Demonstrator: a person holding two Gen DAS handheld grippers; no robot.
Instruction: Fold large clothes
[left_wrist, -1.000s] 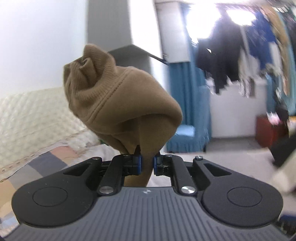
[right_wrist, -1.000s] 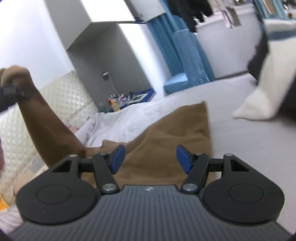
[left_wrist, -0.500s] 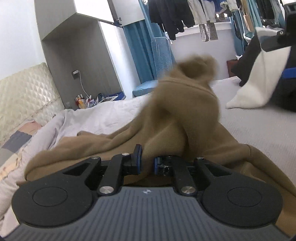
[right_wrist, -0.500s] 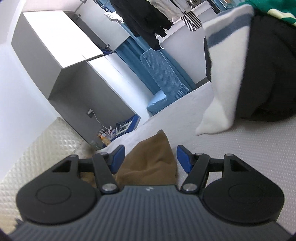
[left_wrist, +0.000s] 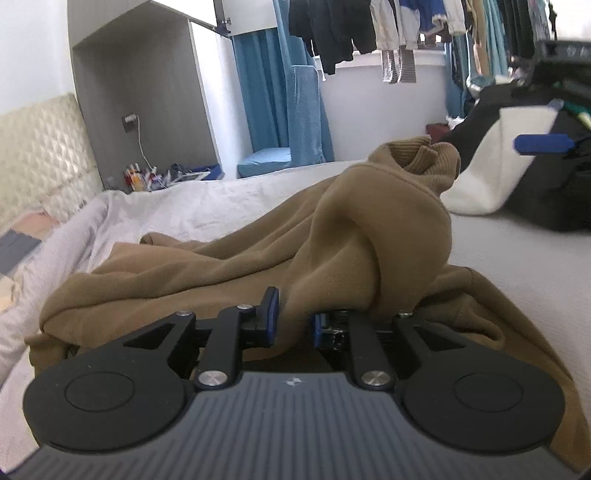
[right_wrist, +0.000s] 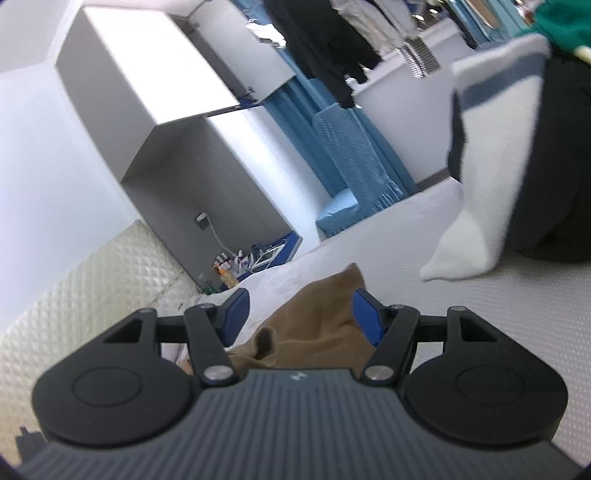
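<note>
A brown sweatshirt (left_wrist: 221, 266) lies rumpled on the grey bed (left_wrist: 517, 266). One sleeve is heaped up, and its ribbed cuff (left_wrist: 424, 155) points away from me. My left gripper (left_wrist: 293, 321) sits low on the garment. Its jaws are opening, and a fold of the sleeve lies slack between them and drapes over the right finger. My right gripper (right_wrist: 299, 310) hovers open above a corner of the same sweatshirt (right_wrist: 317, 325), with nothing gripped. One of its blue pads (left_wrist: 543, 144) shows at the far right of the left wrist view.
A pile of white and black clothes (right_wrist: 480, 184) sits on the bed at the right. A quilted headboard (left_wrist: 37, 147) is on the left. Beyond the bed are a grey wall niche with small bottles (left_wrist: 147, 177), a blue chair (left_wrist: 266, 162) and hanging clothes (left_wrist: 332, 33).
My left gripper came down from holding the sleeve in the air to the bed, and its jaws have parted a little. The right gripper swung sideways, still open, and now sees less of the sweatshirt.
</note>
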